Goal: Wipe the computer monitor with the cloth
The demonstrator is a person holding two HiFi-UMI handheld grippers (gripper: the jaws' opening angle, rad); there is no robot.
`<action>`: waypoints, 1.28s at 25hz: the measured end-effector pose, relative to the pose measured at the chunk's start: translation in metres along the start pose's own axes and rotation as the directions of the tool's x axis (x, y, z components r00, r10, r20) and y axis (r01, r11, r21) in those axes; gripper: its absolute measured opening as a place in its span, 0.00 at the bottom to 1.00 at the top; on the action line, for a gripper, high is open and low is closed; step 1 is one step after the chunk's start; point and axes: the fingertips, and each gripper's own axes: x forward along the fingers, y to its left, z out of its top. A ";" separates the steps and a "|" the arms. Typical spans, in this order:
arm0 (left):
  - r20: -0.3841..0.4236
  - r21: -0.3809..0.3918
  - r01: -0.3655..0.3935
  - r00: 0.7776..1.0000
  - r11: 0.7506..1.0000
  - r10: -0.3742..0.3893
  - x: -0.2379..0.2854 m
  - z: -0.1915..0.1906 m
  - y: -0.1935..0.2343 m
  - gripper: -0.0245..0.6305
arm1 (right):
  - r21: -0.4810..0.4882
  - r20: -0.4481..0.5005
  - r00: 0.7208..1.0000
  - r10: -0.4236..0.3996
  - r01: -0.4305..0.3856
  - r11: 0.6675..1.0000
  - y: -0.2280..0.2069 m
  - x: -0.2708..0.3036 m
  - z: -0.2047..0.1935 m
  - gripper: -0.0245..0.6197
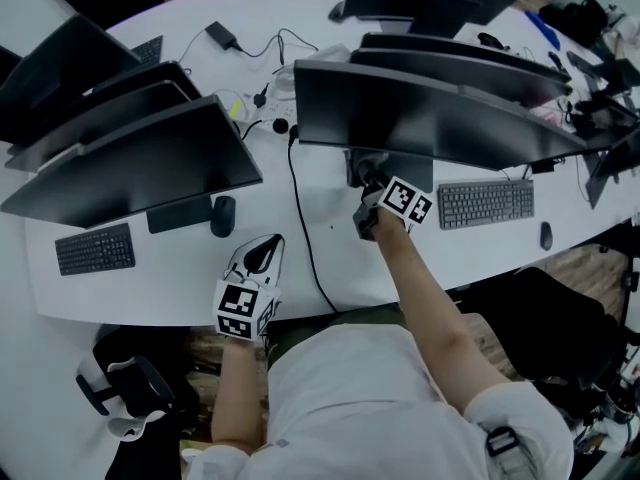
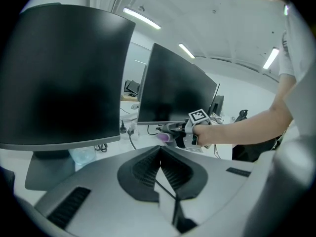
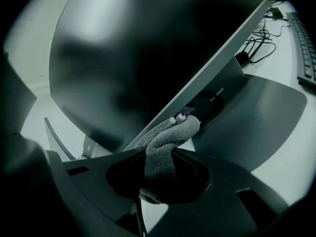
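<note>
As a person at a long white tabletop (image 1: pixel 320 268) stretches the right arm forward, the right claw (image 3: pixel 163 169) presses a grey cloth (image 3: pixel 167 142) against the bottom edge of a dark, switched-off monitor (image 3: pixel 148 58), just above the neck of its stand (image 3: pixel 256 112). That claw is clamped tight on the cloth, whose folded end pokes out past the tips and touches the screen's lower frame; whether it also reaches the glass itself cannot be told from here. The left claw (image 2: pixel 160 167) hangs back at the near edge of the tabletop, its two halves brought together with nothing between them, pointed toward a neighbouring monitor (image 2: pixel 64 73) and playing no part. A keyboard (image 1: pixel 485 203) lies to the right of the stand, well clear of the work. By the look of it the wiping is under way at the lowest strip of the screen, with the broad dark panel above not yet covered. The next move would seem to call for sliding the cloth along the frame or up across the glass, with light, even pressure so the panel does not tip on its stand, and with a firm enough grip that the cloth does not slip free.
</note>
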 end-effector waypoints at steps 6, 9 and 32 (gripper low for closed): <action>0.001 -0.007 0.002 1.000 1.000 -0.002 -0.014 -0.009 0.017 0.04 | 0.016 -0.005 1.000 0.019 -0.019 1.000 0.020 0.018 -0.019 0.17; 0.004 -0.010 0.002 1.000 1.000 -0.002 -0.020 -0.010 0.025 0.04 | 0.020 -0.016 0.999 0.034 -0.034 0.999 0.032 0.025 -0.027 0.17; 0.026 -0.045 -0.030 0.999 0.999 0.031 -0.050 -0.027 0.059 0.04 | -0.018 -0.164 0.977 0.136 -0.140 0.990 0.107 0.077 -0.093 0.16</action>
